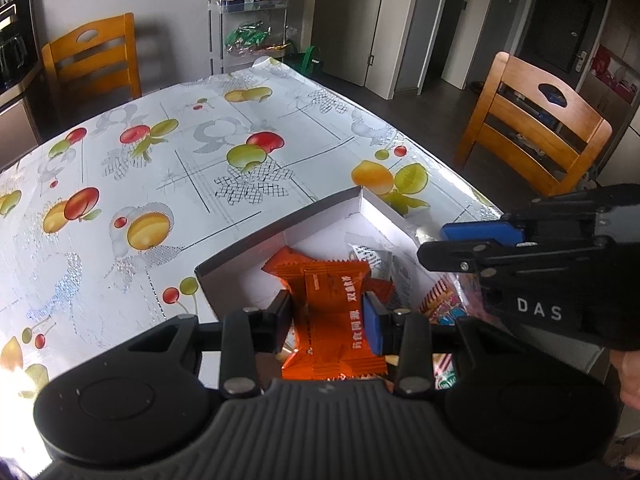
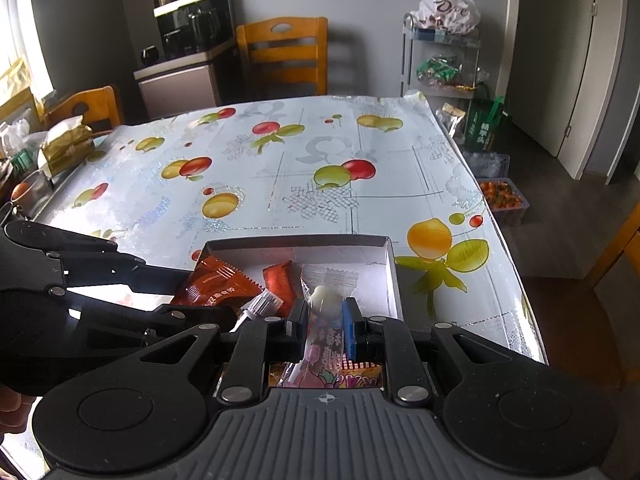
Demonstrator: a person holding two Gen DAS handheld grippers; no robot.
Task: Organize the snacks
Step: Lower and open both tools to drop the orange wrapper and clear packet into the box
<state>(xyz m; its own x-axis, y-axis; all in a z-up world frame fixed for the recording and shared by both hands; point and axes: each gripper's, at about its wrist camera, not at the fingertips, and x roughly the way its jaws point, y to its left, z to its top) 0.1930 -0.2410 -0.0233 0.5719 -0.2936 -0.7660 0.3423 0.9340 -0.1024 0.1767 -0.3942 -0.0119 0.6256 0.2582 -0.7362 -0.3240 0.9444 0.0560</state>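
Observation:
A white cardboard box (image 1: 372,204) (image 2: 390,268) sits on the near right part of the table and holds several wrapped snacks. My left gripper (image 1: 326,314) is shut on an orange snack packet (image 1: 336,300) above the box; that packet also shows in the right wrist view (image 2: 216,284). My right gripper (image 2: 322,326) is shut on a clear pink-printed candy wrapper (image 2: 326,308) over the box's near end. The right gripper also shows in the left wrist view (image 1: 448,244) at the right. Another orange packet (image 2: 280,284) lies in the box.
The table wears a fruit-print cloth (image 1: 180,152) (image 2: 280,168). Wooden chairs (image 1: 536,124) (image 2: 286,54) stand around it. A wire rack with snack bags (image 1: 250,28) (image 2: 442,56) stands beyond the far corner. A bin of orange snacks (image 2: 502,196) sits on the floor at the right.

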